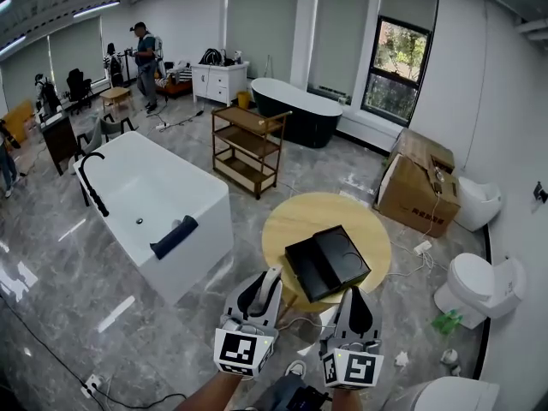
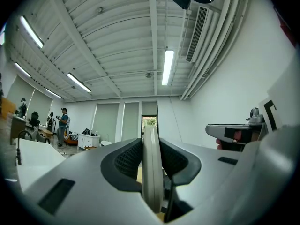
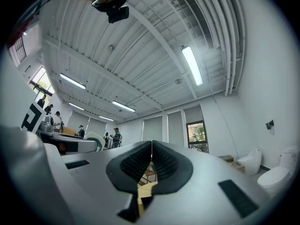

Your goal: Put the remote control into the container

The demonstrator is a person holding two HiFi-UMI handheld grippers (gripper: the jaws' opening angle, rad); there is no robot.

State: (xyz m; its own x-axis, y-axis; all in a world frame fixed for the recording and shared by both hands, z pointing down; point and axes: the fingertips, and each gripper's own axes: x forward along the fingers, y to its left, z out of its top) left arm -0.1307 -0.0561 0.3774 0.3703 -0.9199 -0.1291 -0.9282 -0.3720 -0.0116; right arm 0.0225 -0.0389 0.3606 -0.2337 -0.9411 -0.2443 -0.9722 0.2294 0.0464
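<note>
The left gripper (image 1: pixel 264 288) is gripping the white remote control (image 2: pixel 151 168) in its jaws, near the black container (image 1: pixel 327 262) on the round counter (image 1: pixel 300 217). The right gripper (image 3: pixel 151 161) is keeping its jaws together, empty. The drop into the container is not yet done.

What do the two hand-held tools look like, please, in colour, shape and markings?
The left tool and the right tool look alike: smooth light-grey bodies that narrow toward the front. Their inner pads are black with a fine ribbed texture. Each tool carries a cube at its rear with black-and-white square markers on its faces.
</note>
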